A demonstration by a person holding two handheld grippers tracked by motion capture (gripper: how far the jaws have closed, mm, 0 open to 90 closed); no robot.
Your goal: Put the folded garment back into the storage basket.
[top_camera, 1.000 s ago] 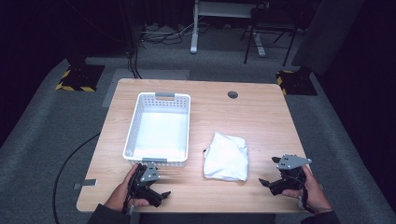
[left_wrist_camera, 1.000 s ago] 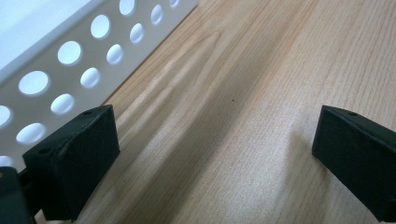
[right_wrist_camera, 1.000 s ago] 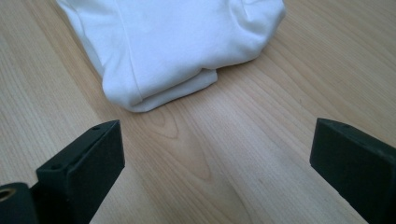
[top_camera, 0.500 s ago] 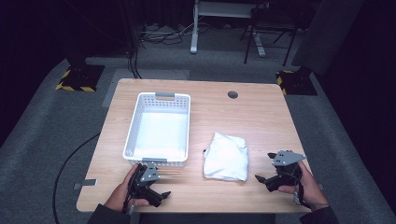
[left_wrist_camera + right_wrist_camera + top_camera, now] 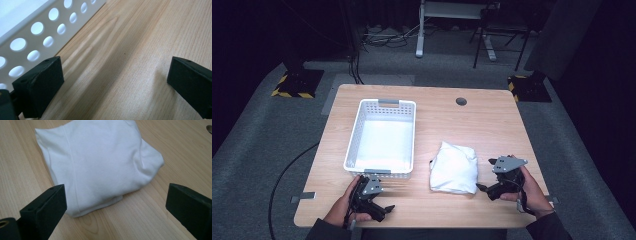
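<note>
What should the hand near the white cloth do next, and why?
Probably ease the right gripper forward so its jaws come around the near edge of the cloth. The jaws stand wide open and aimed at the cloth, but nothing is between them yet. The cloth lies folded on the table, beside the basket, so a grip seems the likely first step.
</note>
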